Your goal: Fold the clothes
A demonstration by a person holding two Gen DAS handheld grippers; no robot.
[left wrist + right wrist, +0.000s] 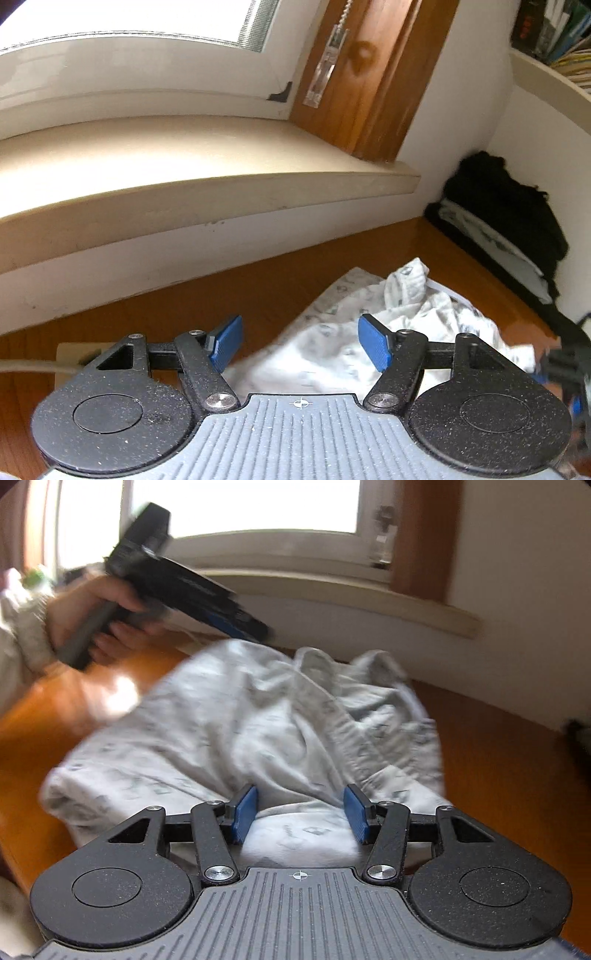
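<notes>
White printed garment (236, 731) is lying crumpled in a heap on the wooden tabletop (498, 760), just below the windowsill (184, 177), with nothing folded yet as far as can be judged. Right gripper (300, 814) is held low over the near edge of the cloth, jaws parted and blue pads (246, 810) either side of a fabric ridge but not pressed on it, so nothing is grasped there. Left gripper (299, 345) is likewise released, jaws wide, pointed at the far-left side of the heap; in the right wrist view it's seen above the cloth in a person's hand (107, 613), badly blurred. Honestly the step here looks like getting a first hold so the thing can be spread flat, and that's best done by a seam or hem being picked rather than a random bunch in the middle. A single layer should be pinched at each side, then pulled apart gently so wrinkles get drawn out. A dark pile of clothes (509, 221) is stacked in the corner, well apart, and should be left undisturbed.
</notes>
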